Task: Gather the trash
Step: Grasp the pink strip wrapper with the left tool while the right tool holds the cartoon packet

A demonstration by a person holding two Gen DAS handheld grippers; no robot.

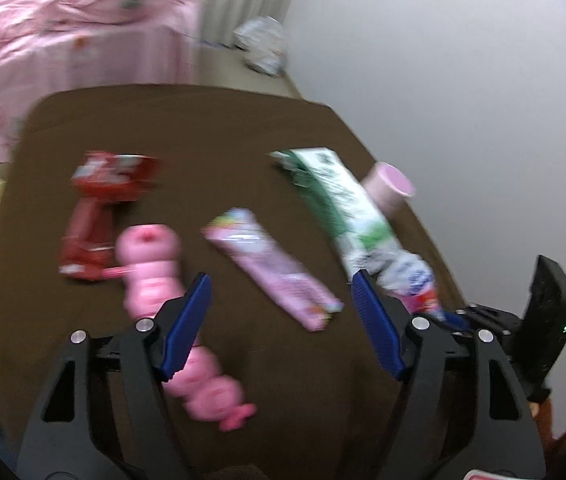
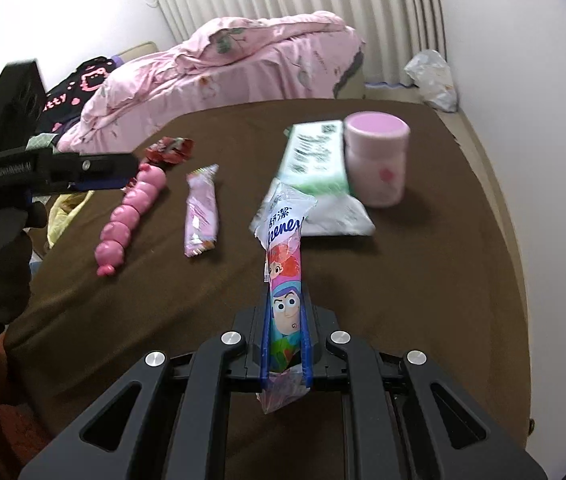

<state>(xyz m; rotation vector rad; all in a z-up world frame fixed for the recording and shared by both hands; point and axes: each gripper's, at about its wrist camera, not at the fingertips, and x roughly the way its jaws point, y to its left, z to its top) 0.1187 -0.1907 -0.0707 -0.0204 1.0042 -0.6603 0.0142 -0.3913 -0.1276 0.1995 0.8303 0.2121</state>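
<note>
R fingers (image 2: 286, 344) pinching tissue pack (image 2: 285, 264); L fingers (image 1: 279, 320) spread, nearest the pink wrapper (image 1: 273, 268), its long axis diagonal just ahead between them

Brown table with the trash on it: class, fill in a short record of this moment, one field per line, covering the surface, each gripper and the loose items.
surface: brown table
right gripper: shut on a tissue packet with cartoon print
left gripper: open, nothing between its pads, above the table
loose wrappers: pink wrapper, red wrapper, green-and-white pack
other items: pink beaded toy, pink jar standing upright beside the green-and-white pack
</note>
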